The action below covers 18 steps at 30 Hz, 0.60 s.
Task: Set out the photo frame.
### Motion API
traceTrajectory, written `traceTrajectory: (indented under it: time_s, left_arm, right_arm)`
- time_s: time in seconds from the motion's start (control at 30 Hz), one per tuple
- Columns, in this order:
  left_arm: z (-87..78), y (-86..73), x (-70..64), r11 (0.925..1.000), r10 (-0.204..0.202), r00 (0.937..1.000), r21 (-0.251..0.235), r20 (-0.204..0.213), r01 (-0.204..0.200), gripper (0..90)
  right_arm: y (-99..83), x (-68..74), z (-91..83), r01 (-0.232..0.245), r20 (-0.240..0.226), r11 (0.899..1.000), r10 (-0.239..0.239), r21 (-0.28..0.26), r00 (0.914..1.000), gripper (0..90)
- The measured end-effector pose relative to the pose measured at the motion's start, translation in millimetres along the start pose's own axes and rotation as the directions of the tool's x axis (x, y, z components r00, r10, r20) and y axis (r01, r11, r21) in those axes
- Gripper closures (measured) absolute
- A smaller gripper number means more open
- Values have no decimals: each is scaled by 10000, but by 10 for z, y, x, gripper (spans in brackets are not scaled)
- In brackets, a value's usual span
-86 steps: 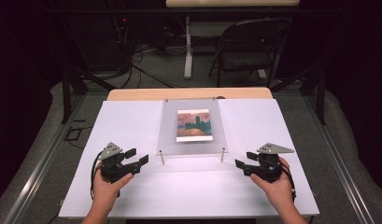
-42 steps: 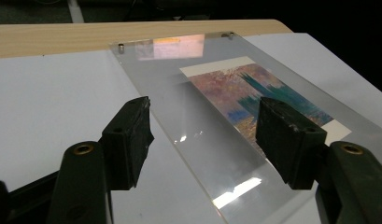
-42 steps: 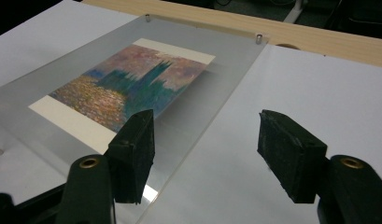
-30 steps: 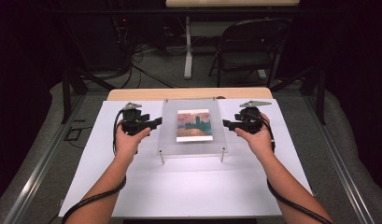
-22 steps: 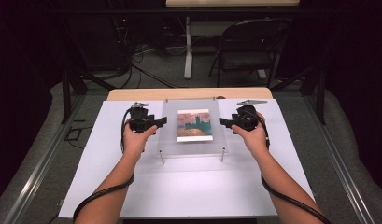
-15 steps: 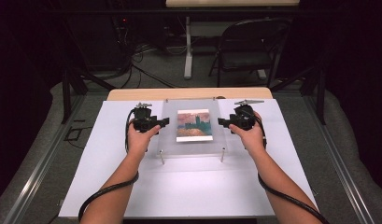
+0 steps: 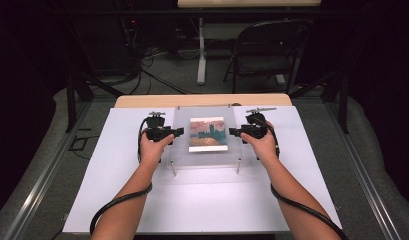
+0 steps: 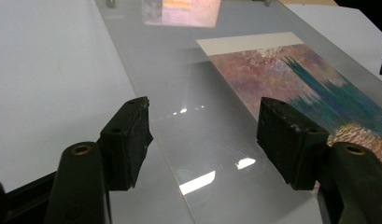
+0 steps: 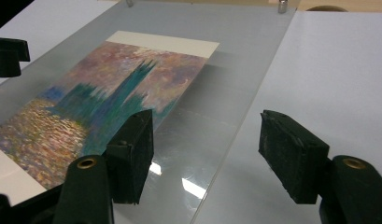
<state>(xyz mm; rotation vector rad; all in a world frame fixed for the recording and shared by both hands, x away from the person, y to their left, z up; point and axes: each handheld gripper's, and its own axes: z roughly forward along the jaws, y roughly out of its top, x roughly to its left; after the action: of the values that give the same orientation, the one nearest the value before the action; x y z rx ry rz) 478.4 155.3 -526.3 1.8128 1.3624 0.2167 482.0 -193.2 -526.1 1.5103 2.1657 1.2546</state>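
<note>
A clear acrylic plate (image 7: pixel 208 150) stands on short metal posts (image 7: pixel 173 170) over a white board (image 7: pixel 202 200). A painted print (image 7: pixel 207 134) of teal towers and a pink sky lies flat at the plate's middle; I cannot tell whether it is on or under it. My left gripper (image 7: pixel 179 131) is open at the plate's left edge. In the left gripper view its jaws straddle that edge (image 8: pixel 205 135), with the print (image 8: pixel 296 88) beyond. My right gripper (image 7: pixel 232 132) is open at the right edge, its jaws (image 9: pixel 205 140) astride the plate (image 9: pixel 226 84) beside the print (image 9: pixel 109 93).
The white board lies on a wooden table (image 7: pixel 202 100). A folding chair (image 7: pixel 264 55) and a table leg (image 7: pixel 201 55) stand on the floor behind. Cables trail from both grippers along the forearms. The left gripper's jaw tip (image 9: pixel 6 56) shows across the plate in the right gripper view.
Both hands have gone from the board's front corners forward to the plate's sides, then inward until the open jaws reach its left and right edges.
</note>
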Motion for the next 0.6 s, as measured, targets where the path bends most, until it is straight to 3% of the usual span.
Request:
traceTrajectory:
  time_s: [0.3,0.6]
  left_arm:
    - [82,-38,29,9989,-229,9997,410,71,226,322]
    - [112,-38,54,9973,-569,9982,473,204,559,300]
  right_arm:
    - [-23,-16,110,-294,-106,9994,296,200,9995,333]
    - [-16,-13,143,-537,-351,9981,548,312,9979,327]
